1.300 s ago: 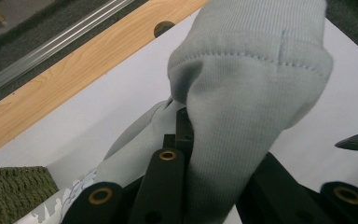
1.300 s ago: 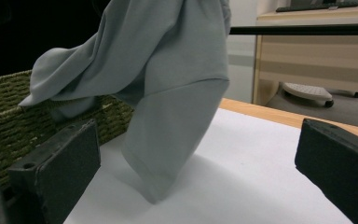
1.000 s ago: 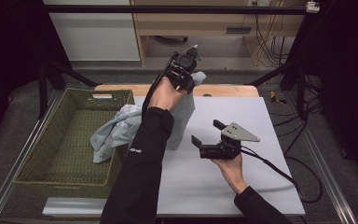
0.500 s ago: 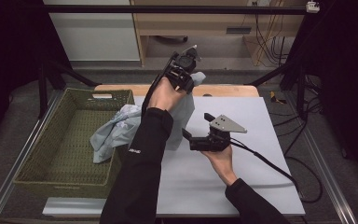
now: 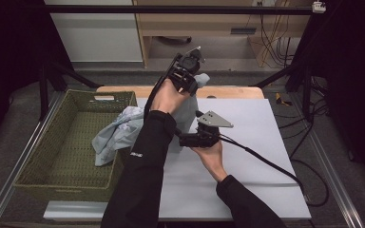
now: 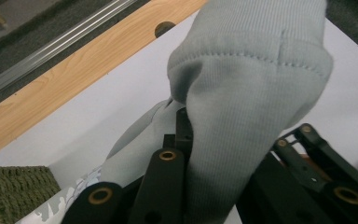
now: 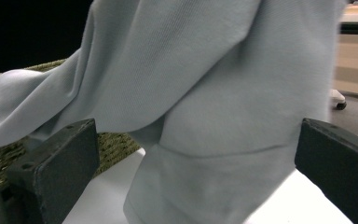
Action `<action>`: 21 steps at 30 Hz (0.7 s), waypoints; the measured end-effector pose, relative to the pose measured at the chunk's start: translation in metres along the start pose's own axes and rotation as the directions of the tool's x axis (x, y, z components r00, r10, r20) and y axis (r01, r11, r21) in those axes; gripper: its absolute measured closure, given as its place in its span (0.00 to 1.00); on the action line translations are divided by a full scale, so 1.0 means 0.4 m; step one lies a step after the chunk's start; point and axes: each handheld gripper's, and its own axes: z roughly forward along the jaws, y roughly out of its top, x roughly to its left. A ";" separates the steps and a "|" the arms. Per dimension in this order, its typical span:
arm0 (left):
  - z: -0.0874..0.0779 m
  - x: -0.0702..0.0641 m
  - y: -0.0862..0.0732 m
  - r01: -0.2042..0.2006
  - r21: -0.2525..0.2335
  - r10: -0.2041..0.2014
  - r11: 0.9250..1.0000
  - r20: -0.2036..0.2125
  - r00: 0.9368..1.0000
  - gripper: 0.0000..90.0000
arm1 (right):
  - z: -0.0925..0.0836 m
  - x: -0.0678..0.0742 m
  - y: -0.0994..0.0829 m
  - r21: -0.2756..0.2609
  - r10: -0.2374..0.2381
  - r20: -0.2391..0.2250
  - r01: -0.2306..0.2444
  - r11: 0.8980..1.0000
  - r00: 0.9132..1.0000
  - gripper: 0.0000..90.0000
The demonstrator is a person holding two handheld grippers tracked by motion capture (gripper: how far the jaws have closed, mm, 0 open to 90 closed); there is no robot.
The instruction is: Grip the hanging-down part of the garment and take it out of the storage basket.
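One basket point(image 5: 71, 142) is seen at 9 o'clock in the high view, standing at the left edge of the white table point(image 5: 247, 156). One pale grey garment point(image 5: 119, 135) is draped over the basket's right rim and rises toward 12 o'clock. Its upper end is clamped in the left gripper point(image 5: 190, 78), which is held raised over the table's far edge; in the left gripper view the ribbed hem point(image 6: 256, 79) is seen folded over the closed-down jaws. At centre, one right gripper point(image 5: 186, 139) is held low over the table, pointed toward 9 o'clock at the hanging cloth. In the right gripper view its jaws are seen spread wide, with the cloth point(image 7: 223, 107) hanging between them. Two grippers are counted in all.
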 end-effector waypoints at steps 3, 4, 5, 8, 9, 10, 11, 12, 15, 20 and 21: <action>-0.003 0.000 -0.002 0.003 -0.006 -0.003 1.000 -0.004 1.000 0.91 | 0.033 0.002 0.002 0.013 0.017 0.012 -0.017 1.000 1.000 0.00; -0.003 0.000 -0.002 0.003 -0.006 -0.003 1.000 -0.004 1.000 0.91 | 0.042 0.000 0.001 0.009 0.001 0.011 -0.001 1.000 1.000 0.00; -0.005 0.000 -0.003 0.002 -0.005 -0.002 1.000 -0.004 1.000 0.91 | 0.042 0.000 0.001 0.009 0.001 0.011 -0.001 1.000 1.000 0.00; -0.009 0.000 -0.003 0.000 -0.008 0.000 1.000 -0.001 1.000 0.91 | 0.062 0.005 0.002 0.005 0.030 0.004 -0.030 1.000 1.000 0.00; -0.008 -0.001 -0.005 -0.001 -0.006 0.001 1.000 -0.006 1.000 0.91 | 0.073 0.009 0.003 -0.005 0.072 -0.010 -0.072 0.997 0.997 0.01; -0.008 -0.001 -0.005 -0.001 -0.006 0.001 1.000 -0.006 1.000 0.91 | 0.073 0.009 0.003 -0.005 0.072 -0.010 -0.072 0.997 0.997 0.01; -0.009 -0.002 -0.006 -0.002 -0.006 0.002 1.000 -0.007 1.000 0.91 | 0.077 0.007 0.003 -0.006 0.065 -0.011 -0.065 0.998 0.998 0.02; -0.009 -0.002 -0.006 -0.001 -0.006 0.001 1.000 -0.007 1.000 0.91 | 0.083 0.008 0.003 -0.008 0.057 -0.015 -0.057 0.998 0.998 0.03; -0.012 -0.002 -0.007 -0.005 -0.005 0.005 1.000 -0.005 1.000 0.91 | 0.100 0.016 0.013 -0.015 0.051 -0.016 -0.051 0.999 0.999 0.11; -0.015 0.003 -0.012 -0.001 -0.006 0.001 1.000 -0.008 1.000 0.91 | 0.104 0.017 0.018 0.001 0.050 -0.039 -0.050 0.999 0.998 0.35; -0.015 0.004 -0.013 -0.001 -0.007 0.001 1.000 -0.009 1.000 0.91 | 0.103 0.020 0.019 0.008 0.066 -0.048 -0.066 0.998 0.997 0.42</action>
